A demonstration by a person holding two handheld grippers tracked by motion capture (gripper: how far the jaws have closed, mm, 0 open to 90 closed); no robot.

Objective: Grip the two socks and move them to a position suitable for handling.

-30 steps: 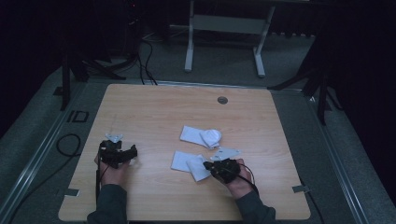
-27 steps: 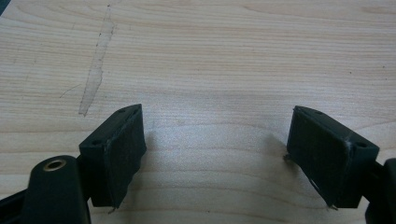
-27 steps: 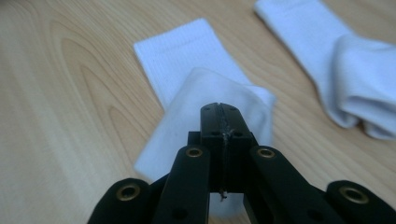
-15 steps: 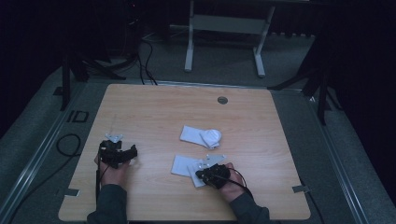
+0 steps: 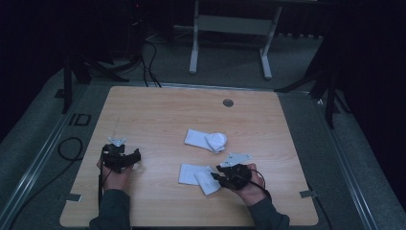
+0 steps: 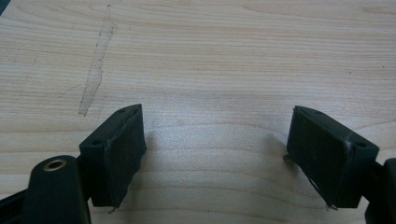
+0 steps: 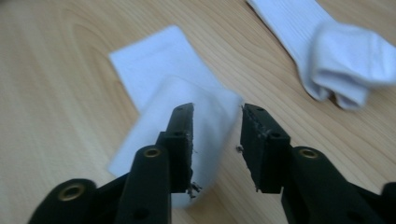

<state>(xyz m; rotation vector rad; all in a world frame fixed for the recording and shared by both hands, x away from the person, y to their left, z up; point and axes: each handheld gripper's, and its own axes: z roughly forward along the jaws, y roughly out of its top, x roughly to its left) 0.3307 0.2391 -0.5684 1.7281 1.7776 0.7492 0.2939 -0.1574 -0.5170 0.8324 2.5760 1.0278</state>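
Two white socks lie on the wooden table (image 5: pixel 158 115). One is rolled at its right end (image 5: pixel 207 140) (image 7: pixel 336 46). The other lies flat, with one end folded over itself (image 5: pixel 197 175) (image 7: pixel 163 79). My right gripper (image 5: pixel 216 177) (image 7: pixel 215 116) hovers at the right edge of this flat sock. It is open with a narrow gap, and the sock's edge lies beneath the jaws. My left gripper (image 5: pixel 136 156) (image 6: pixel 217 116) rests wide open over bare wood at the table's left, with nothing between its jaws.
A round grommet (image 5: pixel 228 102) sits near the table's far edge. Tape marks (image 5: pixel 306 194) flank the near corners. A pale scratch (image 6: pixel 95 70) runs across the wood ahead of the left gripper. Beyond the table stand a metal frame (image 5: pixel 194 43) and floor cables (image 5: pixel 151 62).
My right gripper dipped left over the flat sock, then drew back slightly to the right. The left gripper has not moved.
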